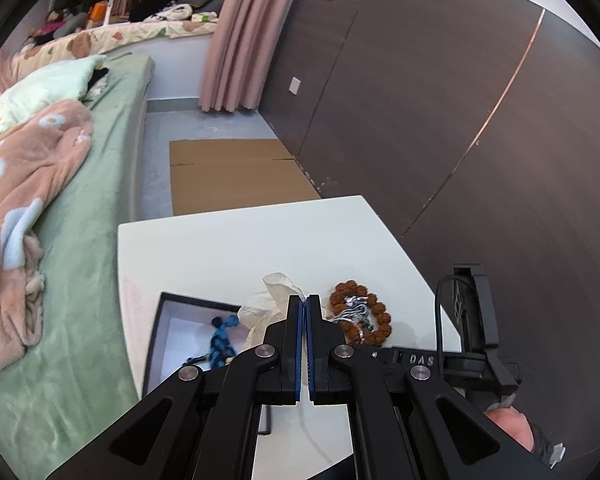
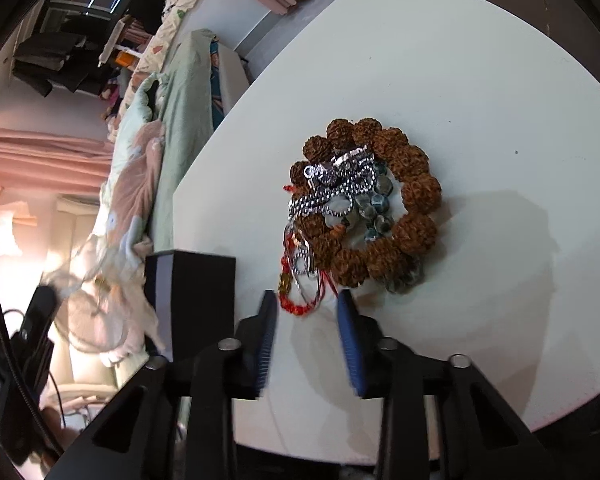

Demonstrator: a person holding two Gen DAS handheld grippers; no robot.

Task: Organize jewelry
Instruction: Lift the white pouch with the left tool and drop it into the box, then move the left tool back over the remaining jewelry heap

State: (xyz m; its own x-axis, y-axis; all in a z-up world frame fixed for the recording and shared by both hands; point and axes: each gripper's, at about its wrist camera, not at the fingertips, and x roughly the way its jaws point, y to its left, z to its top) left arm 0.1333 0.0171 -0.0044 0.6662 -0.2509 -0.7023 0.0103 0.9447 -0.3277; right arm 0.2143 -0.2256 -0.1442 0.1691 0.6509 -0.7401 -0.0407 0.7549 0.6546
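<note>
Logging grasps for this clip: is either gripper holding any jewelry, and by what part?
Nothing is held. The left gripper is shut on nothing; the right gripper is open, short of the jewelry pile.

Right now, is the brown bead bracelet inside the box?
No, the brown bead bracelet lies on the white table, beside the box, which holds only a blue braided piece.

Rough brown beads (image 2: 416, 192); shiny metal chain (image 2: 332, 196)

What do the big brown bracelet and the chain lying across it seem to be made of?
Brown bracelet: rough, wrinkled matte beads, likely carved seed or wood. Chain: shiny silver links with bright glints, probably metal, though plated or solid cannot be told.
</note>
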